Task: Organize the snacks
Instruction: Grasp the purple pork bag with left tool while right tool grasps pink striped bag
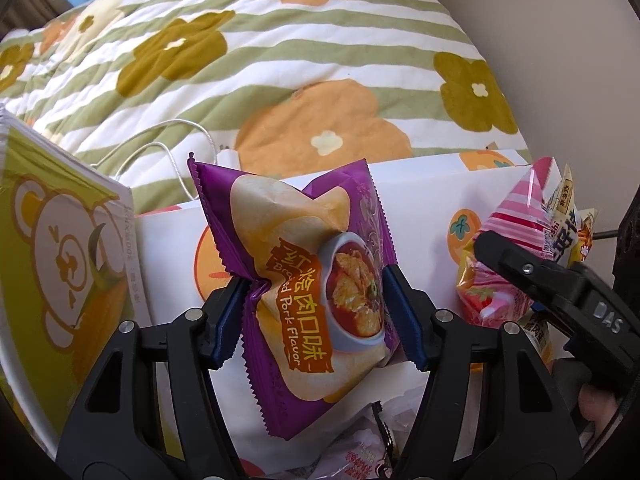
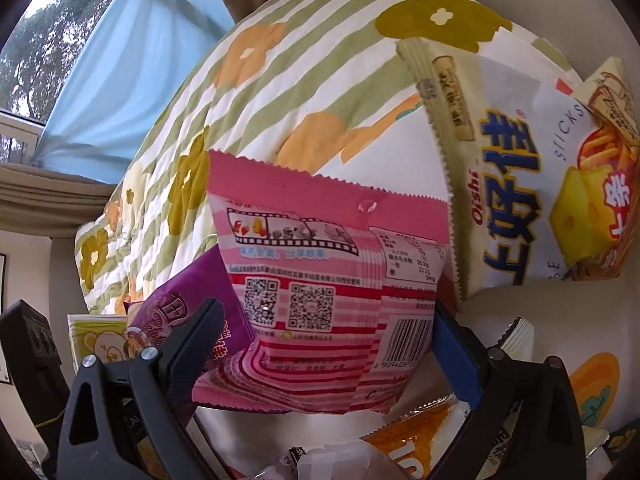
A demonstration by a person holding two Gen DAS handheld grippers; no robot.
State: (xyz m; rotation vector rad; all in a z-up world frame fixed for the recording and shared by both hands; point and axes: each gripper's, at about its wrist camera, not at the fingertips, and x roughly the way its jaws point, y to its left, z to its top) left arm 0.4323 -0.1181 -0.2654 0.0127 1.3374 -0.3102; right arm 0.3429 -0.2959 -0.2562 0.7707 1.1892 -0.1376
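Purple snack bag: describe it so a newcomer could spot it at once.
Below the flowered quilt, on the white bag, the purple snack bag sits pinched between the left gripper's fingers. Only it is purple, showing a bowl of braised pork; its neighbour is pink-striped.

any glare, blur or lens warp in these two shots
Left wrist view: sharp, soft daylight, mild sheen on the purple chip bag; fisheye bows the quilt into a dome. Right wrist view: window bright, nearly blown out; pink snack bag crisp; frame edges dark and curved.
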